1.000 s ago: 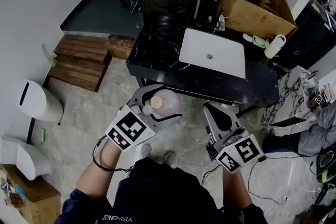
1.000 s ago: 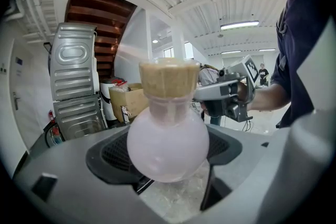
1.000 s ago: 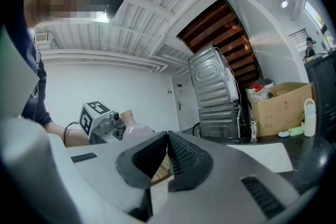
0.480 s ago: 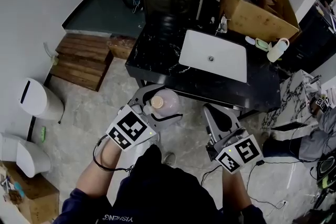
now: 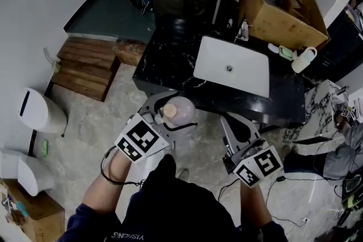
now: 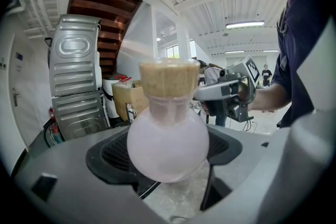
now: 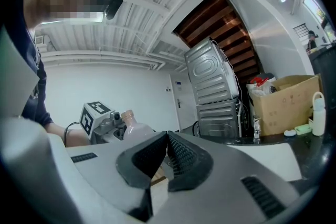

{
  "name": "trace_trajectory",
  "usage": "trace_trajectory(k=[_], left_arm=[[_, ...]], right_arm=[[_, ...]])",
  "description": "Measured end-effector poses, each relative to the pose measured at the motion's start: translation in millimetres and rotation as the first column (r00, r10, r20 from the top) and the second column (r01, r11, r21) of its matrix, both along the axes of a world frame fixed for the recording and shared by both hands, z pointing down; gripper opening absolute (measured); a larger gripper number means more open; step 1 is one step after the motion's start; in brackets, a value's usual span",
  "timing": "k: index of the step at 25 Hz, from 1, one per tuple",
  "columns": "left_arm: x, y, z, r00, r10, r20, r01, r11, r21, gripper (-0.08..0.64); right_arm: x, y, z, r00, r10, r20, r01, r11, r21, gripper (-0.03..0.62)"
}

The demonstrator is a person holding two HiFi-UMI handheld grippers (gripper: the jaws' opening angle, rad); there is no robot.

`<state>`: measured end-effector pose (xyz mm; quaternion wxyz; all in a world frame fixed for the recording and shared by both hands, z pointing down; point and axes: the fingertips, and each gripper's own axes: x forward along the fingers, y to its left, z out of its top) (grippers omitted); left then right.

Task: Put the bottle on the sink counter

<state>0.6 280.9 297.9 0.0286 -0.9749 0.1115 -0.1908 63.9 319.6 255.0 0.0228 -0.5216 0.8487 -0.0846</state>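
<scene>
Both clenched: left tongs (image 5: 168, 109) held the bottle (image 6: 168, 149), right tongs (image 7: 167, 150) empty. I judged its smooth round body could slip before the bench (image 5: 167, 59).

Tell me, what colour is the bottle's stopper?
The stopper is tan, like cork; the left gripper view shows it best.

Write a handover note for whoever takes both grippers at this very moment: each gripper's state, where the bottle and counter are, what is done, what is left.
Left gripper: shut on the round pink bottle, held upright, cap up.
Right gripper: shut, empty, alongside the left.
Sink counter: black, just ahead; the bottle is in the air near its front edge.
Done: bottle in hand.
Left: bring it over the bare counter beside the white basin, set it down, open the jaws.
</scene>
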Motion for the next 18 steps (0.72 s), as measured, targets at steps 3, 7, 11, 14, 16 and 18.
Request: trace_trajectory(k=[3, 7, 11, 14, 16, 18], left_arm=[[-1, -20, 5, 1.0, -0.001, 0.001, 0.001, 1.0, -0.008, 0.397], [-3, -50, 12, 1.0, -0.004, 0.004, 0.004, 1.0, -0.02, 0.397], [-3, -81, 17, 1.0, -0.003, 0.001, 0.003, 0.999, -0.032, 0.397], [-4, -104, 21, 1.0, -0.001, 0.0, 0.001, 0.999, -0.039, 0.397], [-6, -121, 23, 1.0, 0.001, 0.0, -0.001, 0.999, -0.046, 0.397], [-8, -137, 25, 1.0, 0.004, 0.0, -0.004, 0.999, -0.054, 0.397]], right_arm=[[-1, -21, 6, 1.0, -0.002, -0.002, 0.002, 1.0, -0.01, 0.026], [-4, -52, 9, 1.0, -0.003, -0.001, 0.003, 1.0, -0.018, 0.026], [-3, -82, 14, 1.0, 0.0, -0.003, 0.0, 0.999, -0.034, 0.026], [-4, -105, 18, 1.0, 0.005, -0.003, -0.006, 0.999, -0.046, 0.026], [-5, -122, 20, 1.0, 0.009, -0.004, -0.009, 0.999, -0.052, 0.026], [-7, -138, 21, 1.0, 0.012, -0.006, -0.012, 0.998, -0.06, 0.026]])
